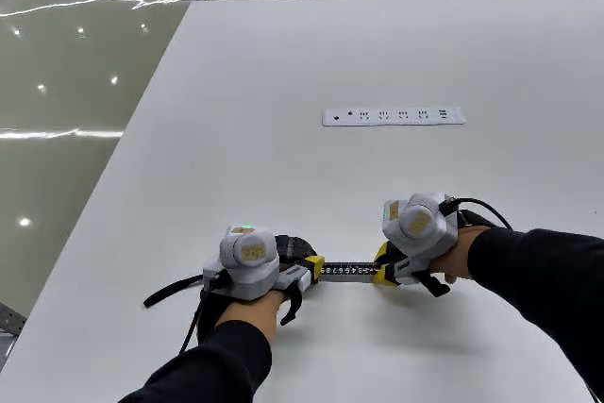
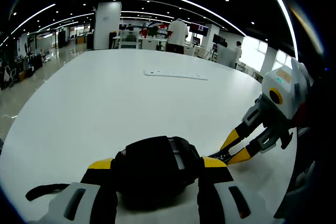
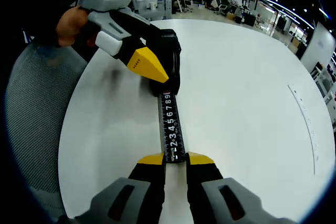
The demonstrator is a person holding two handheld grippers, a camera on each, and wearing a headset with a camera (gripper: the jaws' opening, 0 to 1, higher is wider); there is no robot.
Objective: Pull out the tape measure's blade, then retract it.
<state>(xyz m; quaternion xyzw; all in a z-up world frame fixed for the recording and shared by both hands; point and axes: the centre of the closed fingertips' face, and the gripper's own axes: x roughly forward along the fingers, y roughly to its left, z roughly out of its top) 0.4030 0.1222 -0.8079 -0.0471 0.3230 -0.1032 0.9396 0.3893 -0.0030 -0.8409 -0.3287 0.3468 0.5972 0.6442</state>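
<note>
"On the counter (image 1: 377, 44), near its front edge — which step?"
"Pull-out, barely begun (short stretch of blade (image 3: 172, 129) showing). Left gripper (image 2: 157, 163) clamps the tape measure (image 2: 152, 184) by its case; right gripper (image 3: 176, 158) is nipped onto the blade tip. Next: draw rt hand away, level w/ the counter, case pinned — then retract."

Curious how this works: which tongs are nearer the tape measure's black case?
Left. The left tongs clasp the case; the right tongs pinch the blade by its end, apart from the case.
</note>
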